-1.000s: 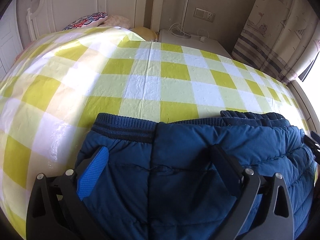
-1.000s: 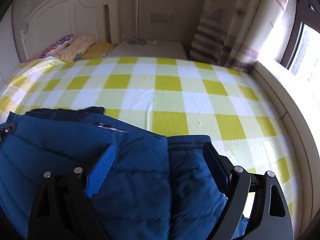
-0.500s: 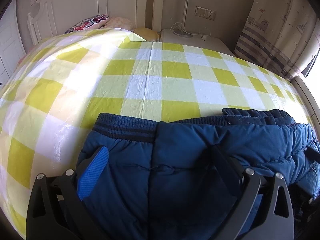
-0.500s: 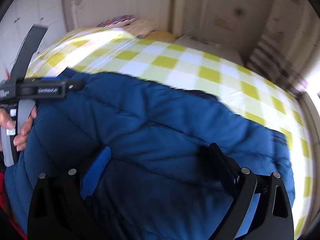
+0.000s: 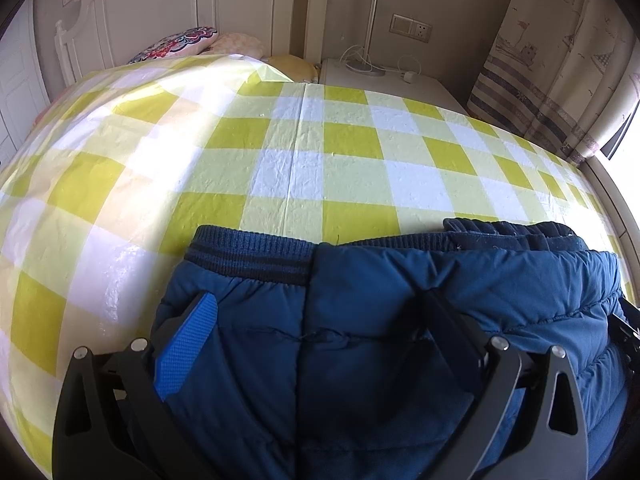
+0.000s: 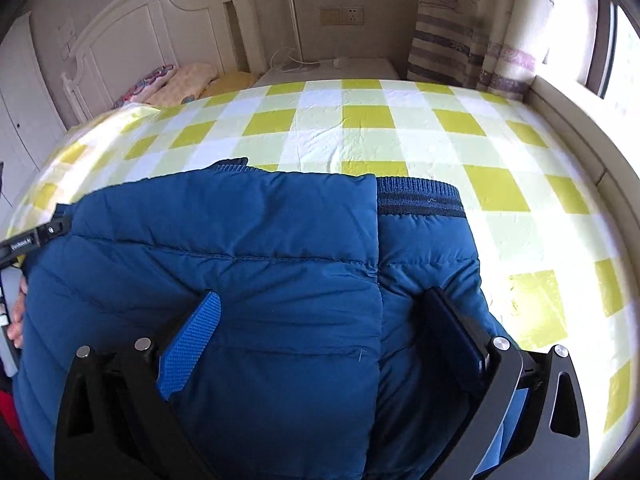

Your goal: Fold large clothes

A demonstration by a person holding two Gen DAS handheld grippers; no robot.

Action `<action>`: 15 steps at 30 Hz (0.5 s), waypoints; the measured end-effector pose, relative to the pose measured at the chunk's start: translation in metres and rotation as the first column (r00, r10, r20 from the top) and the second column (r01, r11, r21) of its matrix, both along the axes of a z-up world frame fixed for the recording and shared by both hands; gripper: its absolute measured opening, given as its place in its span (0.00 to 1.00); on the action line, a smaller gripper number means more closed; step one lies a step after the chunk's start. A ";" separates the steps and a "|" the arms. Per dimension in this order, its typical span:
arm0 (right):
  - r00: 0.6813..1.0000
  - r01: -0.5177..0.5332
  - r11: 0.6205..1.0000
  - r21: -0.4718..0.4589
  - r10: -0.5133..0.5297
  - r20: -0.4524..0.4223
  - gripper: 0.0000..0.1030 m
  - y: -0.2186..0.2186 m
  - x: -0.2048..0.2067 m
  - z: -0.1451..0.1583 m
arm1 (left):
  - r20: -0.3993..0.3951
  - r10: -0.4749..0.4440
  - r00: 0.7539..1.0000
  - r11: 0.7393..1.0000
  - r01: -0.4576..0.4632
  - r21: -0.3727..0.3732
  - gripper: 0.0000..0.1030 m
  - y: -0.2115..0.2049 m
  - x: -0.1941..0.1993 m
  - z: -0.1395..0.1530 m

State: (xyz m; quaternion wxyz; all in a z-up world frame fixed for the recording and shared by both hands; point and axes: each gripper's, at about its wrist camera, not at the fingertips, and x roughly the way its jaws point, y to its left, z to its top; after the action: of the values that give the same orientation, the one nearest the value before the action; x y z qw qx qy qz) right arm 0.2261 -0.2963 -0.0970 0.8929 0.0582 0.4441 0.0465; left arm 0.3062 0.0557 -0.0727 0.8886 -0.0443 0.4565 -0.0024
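the blue puffer jacket (image 6: 280,264) on the checked bedspread (image 5: 340,168) looks soft, bulky and slippery, best taken at the ribbed hem (image 5: 248,256); left gripper (image 5: 316,316) and right gripper (image 6: 320,312) both gape wide over it, probably gripping nothing.

Left gripper (image 5: 316,312) and right gripper (image 6: 320,312) alike: black angular plastic frames, silver round screws on the knuckles, one textured blue pad (image 6: 188,350), one dark. White lettering is seen on a black bar; bare fingers (image 6: 17,314) at the edge
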 end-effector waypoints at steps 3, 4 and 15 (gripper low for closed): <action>1.000 -0.001 1.000 0.023 0.001 -0.001 0.95 -0.002 0.000 -0.001 | -0.001 0.000 1.000 1.000 0.000 -0.001 0.98 0.000 0.000 0.000; 1.000 -0.001 1.000 0.017 0.001 -0.002 0.95 0.000 0.001 -0.002 | 0.000 0.000 1.000 1.000 0.000 -0.001 0.98 0.000 0.000 0.000; 0.975 -0.148 0.977 -0.153 0.170 0.142 0.95 0.071 -0.059 0.060 | 0.164 -0.142 0.976 0.984 0.122 0.127 0.98 -0.068 -0.081 0.053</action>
State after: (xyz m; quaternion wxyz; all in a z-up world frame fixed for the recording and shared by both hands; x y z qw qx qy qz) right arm 0.1668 -0.2252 -0.0370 0.9199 -0.0449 0.3790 0.0905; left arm 0.2253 -0.0119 -0.0197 0.9238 0.0380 0.3791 -0.0387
